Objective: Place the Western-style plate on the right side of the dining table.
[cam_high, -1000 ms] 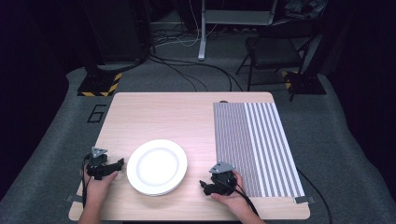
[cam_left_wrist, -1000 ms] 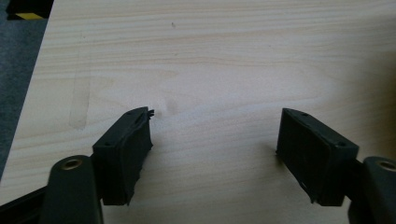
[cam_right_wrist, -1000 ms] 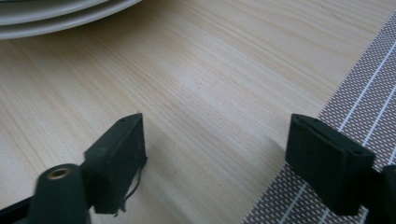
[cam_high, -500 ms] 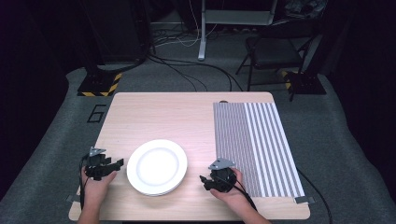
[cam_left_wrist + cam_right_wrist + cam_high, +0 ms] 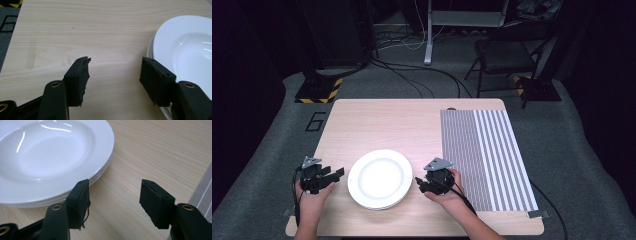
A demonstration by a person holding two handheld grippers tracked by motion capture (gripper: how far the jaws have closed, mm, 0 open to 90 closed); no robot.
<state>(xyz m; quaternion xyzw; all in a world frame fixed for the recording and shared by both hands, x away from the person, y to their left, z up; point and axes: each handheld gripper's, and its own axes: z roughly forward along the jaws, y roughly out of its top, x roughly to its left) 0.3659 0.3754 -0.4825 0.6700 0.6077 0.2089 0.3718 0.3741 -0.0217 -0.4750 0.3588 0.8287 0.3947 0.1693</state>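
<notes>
- Plates (image 5: pixel 380 178), a white stack on the near part of the wooden table (image 5: pixel 382 120), serve as the landmark.
- Left gripper (image 5: pixel 334 175) sits just left of the stack; its jaws, partly open after a recent closing, hold nothing, and in the left gripper view the stack's rim lies beside one pad.
- Right gripper (image 5: pixel 418 183) sits just right of the stack, jaws half open and still empty, having just been closing.
- Striped mat (image 5: pixel 484 155) lies right of the stack, beyond the right gripper.
</notes>
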